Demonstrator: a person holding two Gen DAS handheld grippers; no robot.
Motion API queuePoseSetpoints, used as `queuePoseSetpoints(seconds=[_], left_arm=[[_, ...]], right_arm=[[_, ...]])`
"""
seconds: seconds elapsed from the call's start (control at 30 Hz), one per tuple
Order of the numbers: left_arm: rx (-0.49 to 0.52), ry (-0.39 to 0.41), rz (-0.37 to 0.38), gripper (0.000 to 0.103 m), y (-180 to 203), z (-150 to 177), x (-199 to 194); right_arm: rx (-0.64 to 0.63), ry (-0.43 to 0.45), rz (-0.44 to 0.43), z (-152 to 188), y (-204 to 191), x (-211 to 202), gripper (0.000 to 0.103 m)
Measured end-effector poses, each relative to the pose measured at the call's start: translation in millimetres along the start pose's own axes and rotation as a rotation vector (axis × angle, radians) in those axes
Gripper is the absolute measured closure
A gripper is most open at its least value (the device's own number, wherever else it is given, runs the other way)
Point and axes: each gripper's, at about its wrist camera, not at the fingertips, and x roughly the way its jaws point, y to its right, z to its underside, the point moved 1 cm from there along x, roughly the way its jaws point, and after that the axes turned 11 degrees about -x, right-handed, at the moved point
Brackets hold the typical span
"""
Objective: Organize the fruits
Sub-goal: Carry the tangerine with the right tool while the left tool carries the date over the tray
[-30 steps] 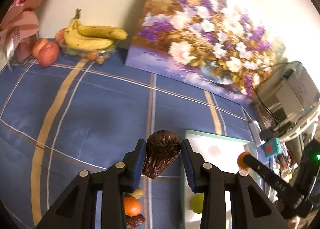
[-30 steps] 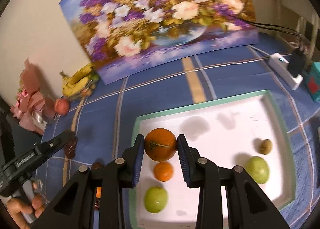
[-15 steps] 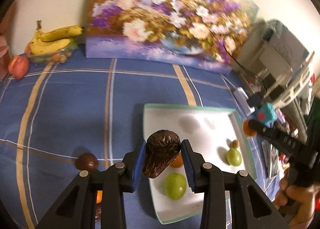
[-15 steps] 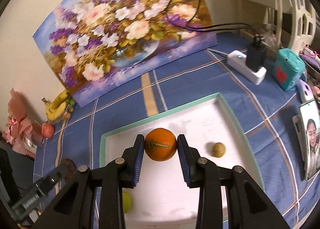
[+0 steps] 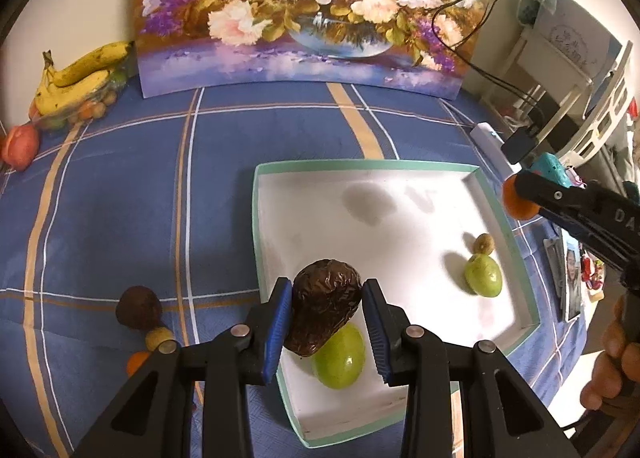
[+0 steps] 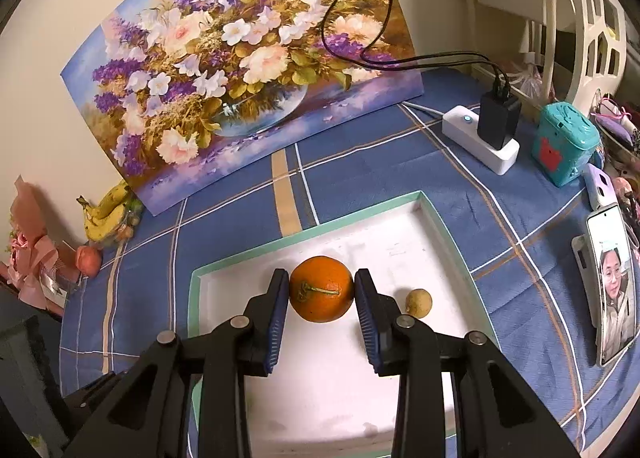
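My left gripper (image 5: pixel 325 316) is shut on a wrinkled dark brown fruit (image 5: pixel 324 310), held above the near left part of the white tray (image 5: pixel 400 213). In the tray lie a green fruit (image 5: pixel 340 358) under the gripper, a second green fruit (image 5: pixel 483 277) and a small brown fruit (image 5: pixel 484 244). My right gripper (image 6: pixel 321 294) is shut on an orange (image 6: pixel 322 289) above the same tray (image 6: pixel 404 217); a small brown fruit (image 6: pixel 419 302) lies just right of it. From the left wrist view the orange (image 5: pixel 518 203) shows at the tray's right edge.
On the blue cloth left of the tray lie a dark round fruit (image 5: pixel 139 308), a small tan fruit (image 5: pixel 159 338) and a small orange (image 5: pixel 138 362). Bananas (image 5: pixel 76 79) and a peach (image 5: pixel 20 145) sit far left. A flower painting (image 5: pixel 312 9) stands behind. A power strip (image 6: pixel 480 137), teal box (image 6: pixel 566 141) and phone (image 6: pixel 612 290) are right.
Both grippers have swung right over the tray, still holding their fruits. The tray now fills more of both views; the small orange in the tray no longer shows.
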Motion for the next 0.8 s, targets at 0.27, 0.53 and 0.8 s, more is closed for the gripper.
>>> queuePoseSetpoints(seconds=[0.27,0.53,0.8], left_arm=[[-0.009,-0.023,-0.032,0.064,-2.7,2.9,11.8],[-0.008,-0.042,-0.067,0.064,-3.6,6.0,24.9],[-0.015,-0.049,-0.07,0.064,-4.9,6.6,29.2]], right_arm=[[-0.026,-0.071,0.007,7.7,-2.7,24.3,0.068],[-0.048,-0.216,0.019,26.0,-4.4,67.1,0.068],[-0.059,-0.283,0.015,35.2,-6.2,87.0,0.068]])
